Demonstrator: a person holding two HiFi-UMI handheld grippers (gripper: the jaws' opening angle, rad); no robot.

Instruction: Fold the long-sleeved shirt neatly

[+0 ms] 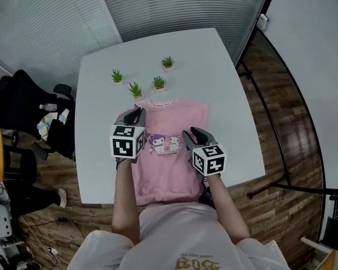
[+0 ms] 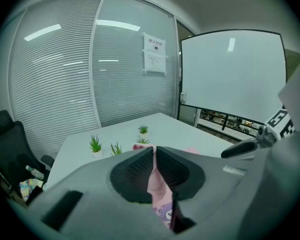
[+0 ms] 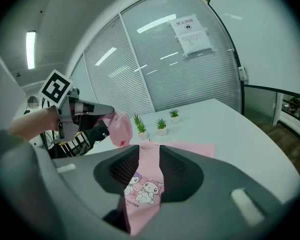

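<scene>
While the pink long-sleeved shirt [image 1: 169, 173] is lying flat on the white tabletop [image 1: 101, 162], its hem is sitting nearest the person and its collar is pointing away (a cartoon print is showing on the chest). Above the shirt's right side the right tool [image 1: 192, 135] is hovering with its jaws standing apart, nothing pinched between them. Over the shirt's left shoulder the left tool [image 1: 136, 115] is pinching a lifted bunch of the pink fabric, jaws nearly together. Just beyond the shirt's collar four small potted plants [image 1: 159, 83] are standing. Farther beyond the shirt, slatted blinds [image 1: 158, 4] are covering a glass wall.
</scene>
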